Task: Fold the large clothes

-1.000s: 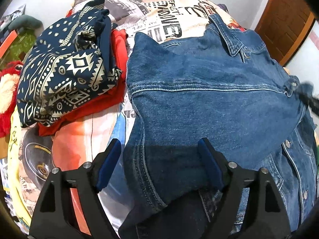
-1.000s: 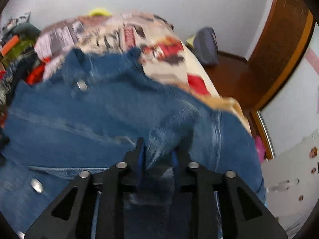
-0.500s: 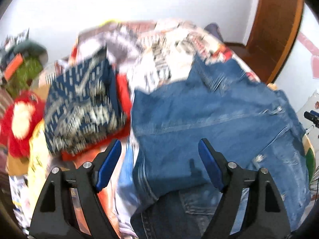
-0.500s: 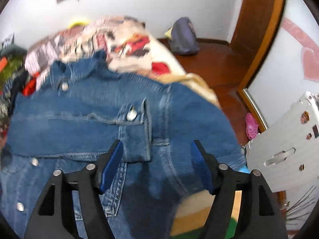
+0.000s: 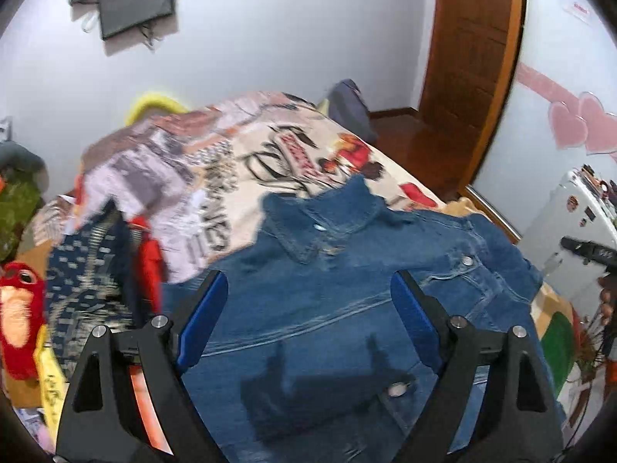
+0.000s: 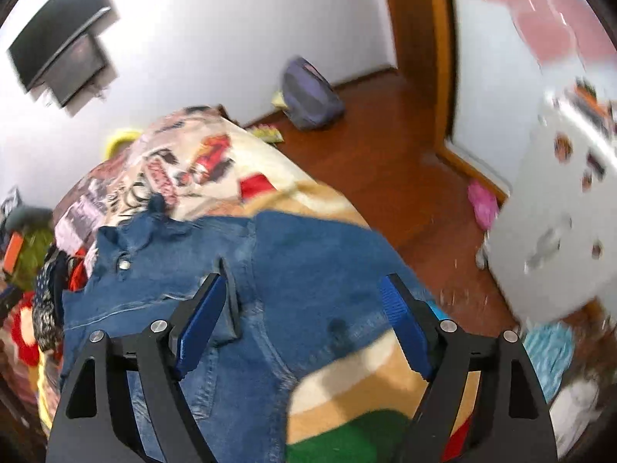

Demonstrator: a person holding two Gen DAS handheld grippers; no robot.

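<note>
Both the left gripper (image 5: 308, 324) and right gripper (image 6: 304, 324) hang spread wide, holding nothing, above the denim jacket (image 5: 347, 308) lying flat on the bed (image 5: 231, 177).

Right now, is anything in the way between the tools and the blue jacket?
Nothing visible is. The denim jacket lies spread on the bed, and both the left tool and the right tool hang open right above it with only air between.
</note>
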